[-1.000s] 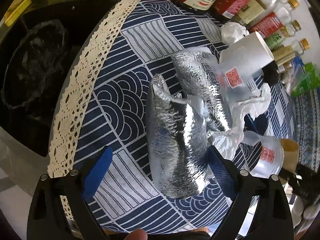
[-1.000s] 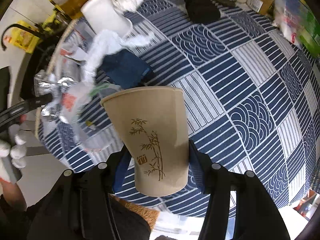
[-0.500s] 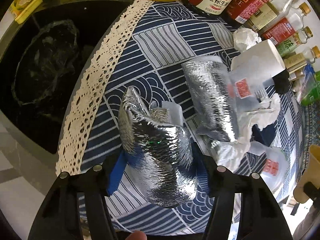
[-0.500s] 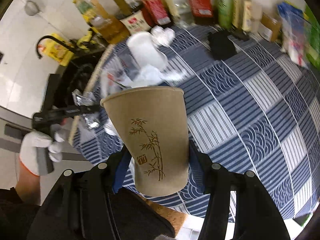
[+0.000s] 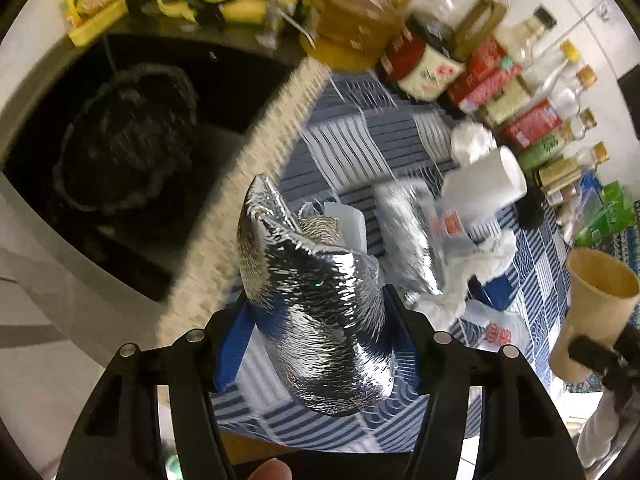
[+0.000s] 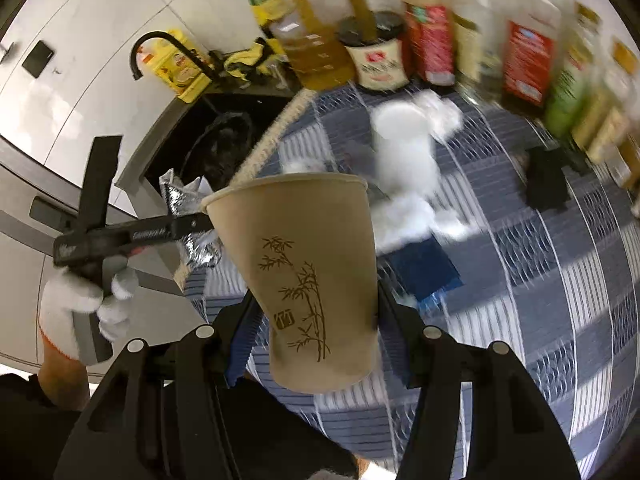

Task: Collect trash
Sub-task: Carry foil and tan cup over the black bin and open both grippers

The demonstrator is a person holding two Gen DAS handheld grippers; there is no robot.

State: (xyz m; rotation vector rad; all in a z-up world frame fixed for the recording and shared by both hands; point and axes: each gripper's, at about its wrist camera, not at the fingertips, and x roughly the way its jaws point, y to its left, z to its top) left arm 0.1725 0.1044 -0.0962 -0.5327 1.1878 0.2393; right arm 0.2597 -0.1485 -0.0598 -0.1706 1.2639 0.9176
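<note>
Blue patterned tablecloth (lace-edged): white cup, tissues, bottles.

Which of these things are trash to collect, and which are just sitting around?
Trash: foil bag, brown paper cup, white cup, second foil bag, crumpled tissue; black-lined bin takes them.
Sitting around: sauce bottles, faucet, patterned tablecloth.

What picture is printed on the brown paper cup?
A dark brown bamboo sprig above a small square stamp on the paper cup, clearest in the right wrist view.
</note>
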